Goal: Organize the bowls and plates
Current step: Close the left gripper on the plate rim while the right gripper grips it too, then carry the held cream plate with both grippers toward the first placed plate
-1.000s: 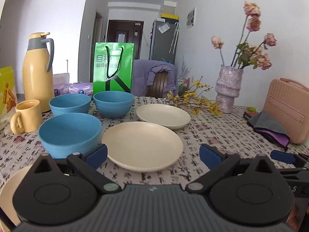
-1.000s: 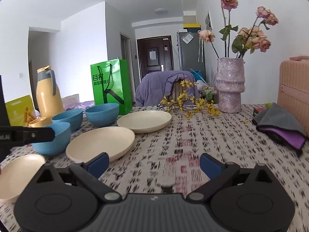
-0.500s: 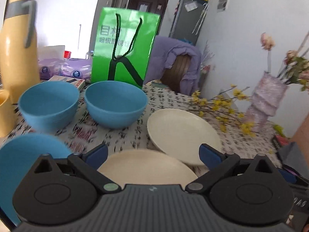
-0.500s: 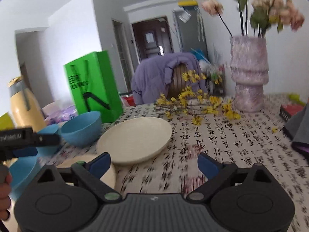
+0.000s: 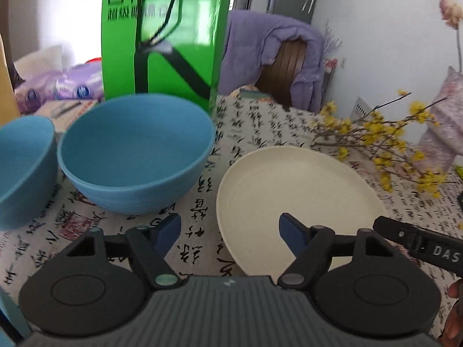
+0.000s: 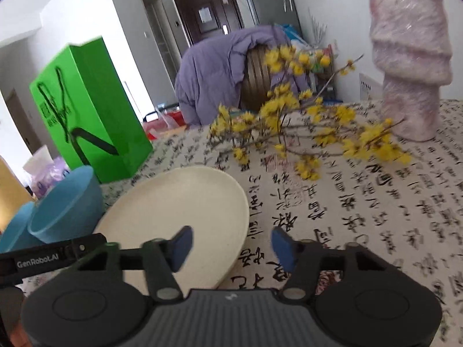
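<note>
Two handheld grippers angled down over a table (image 6: 376,202) draped in calligraphy-print cloth. Left gripper (image 5: 230,231), jaws just narrowed but still parted and empty, poised above the near-left rim of a cream plate (image 5: 295,199), with bare cloth under the left fingertip. Right gripper (image 6: 230,245), jaws likewise just drawn in and holding nothing, straddling the same plate's near-right rim, left fingertip over the plate, right fingertip over open cloth. Blue bowl (image 5: 136,156) just left of the plate, a second blue bowl (image 5: 23,170) beside it at frame edge. Green paper bag (image 5: 162,34) upright close behind the bowls. Yellow flowering sprigs (image 6: 303,133) lying beyond the plate's far edge, pink vase (image 6: 411,57) behind them.
</note>
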`<state>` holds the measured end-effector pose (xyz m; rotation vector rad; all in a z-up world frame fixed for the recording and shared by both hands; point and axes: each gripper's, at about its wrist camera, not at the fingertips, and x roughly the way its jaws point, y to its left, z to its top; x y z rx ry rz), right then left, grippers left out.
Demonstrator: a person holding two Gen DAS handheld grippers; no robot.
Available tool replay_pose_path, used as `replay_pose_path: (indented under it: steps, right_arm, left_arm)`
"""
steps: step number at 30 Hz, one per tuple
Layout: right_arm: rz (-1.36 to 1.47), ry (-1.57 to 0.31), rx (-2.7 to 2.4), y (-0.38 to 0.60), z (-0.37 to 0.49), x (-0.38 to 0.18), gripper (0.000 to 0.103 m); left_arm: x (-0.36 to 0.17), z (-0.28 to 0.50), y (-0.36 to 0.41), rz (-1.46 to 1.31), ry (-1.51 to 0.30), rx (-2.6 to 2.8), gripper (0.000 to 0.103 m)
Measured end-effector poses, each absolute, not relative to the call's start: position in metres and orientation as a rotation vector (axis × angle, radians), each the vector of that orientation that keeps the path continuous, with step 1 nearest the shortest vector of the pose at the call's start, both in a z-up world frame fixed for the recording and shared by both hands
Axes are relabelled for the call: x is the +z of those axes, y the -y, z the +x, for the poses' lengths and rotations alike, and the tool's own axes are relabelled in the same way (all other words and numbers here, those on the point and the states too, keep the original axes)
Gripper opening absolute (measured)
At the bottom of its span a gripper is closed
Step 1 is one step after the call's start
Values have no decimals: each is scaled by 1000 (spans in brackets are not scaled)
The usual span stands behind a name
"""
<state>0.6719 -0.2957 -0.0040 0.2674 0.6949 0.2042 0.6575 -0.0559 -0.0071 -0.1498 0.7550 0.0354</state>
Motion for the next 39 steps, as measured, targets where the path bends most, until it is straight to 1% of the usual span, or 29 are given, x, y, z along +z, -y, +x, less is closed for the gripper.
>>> replay_pose_path:
  steps: [1,2,3,4,5,6,7,10,16,23,27,32,35,39]
  right_arm:
    - [263,-699,199,294,676,-8,42]
    - [259,-706,195,292,679,-12,39]
    - [255,-715,194,290,681,-15,30]
    - [252,-721,197,289,683,-18,20]
    - [247,-725,201,288,684,-20,17]
    - [238,-727,195,287,685,-21,14]
    - [235,-727,191,287,686,-21,13]
    - [271,-726,190,289,688,-22,12]
    - [292,-677,163,296,680,-13,11]
    - [295,-618,165,310,642,27,11]
    - [328,-566,175,317,596,49,10]
    - [329,-523,195,319,529,67,10]
    - [315,-507,213,316,482,68,11]
    - [311,-530,214,311,428,61,12]
  left_arm:
    - [-10,660,55,-152,-763,36,75]
    - [-13,662,55,-153,-770,34,73]
    - [-16,664,55,-152,-778,31,66]
    - [-17,666,55,-154,-785,20,54]
    - [-19,667,55,-161,-788,6,46]
    - [-20,669,53,-174,-794,-3,31]
    - [-22,670,52,-187,-803,-7,25]
    - [-25,670,51,-201,-796,17,17]
    - [-11,660,52,-219,-749,-19,13]
    - [30,622,57,-263,-704,-62,12]
    - [53,573,62,-262,-646,-63,12]
    - [69,504,60,-281,-603,-71,12]
    - [74,460,50,-336,-593,-78,12]
    - [71,403,44,-343,-564,-92,11]
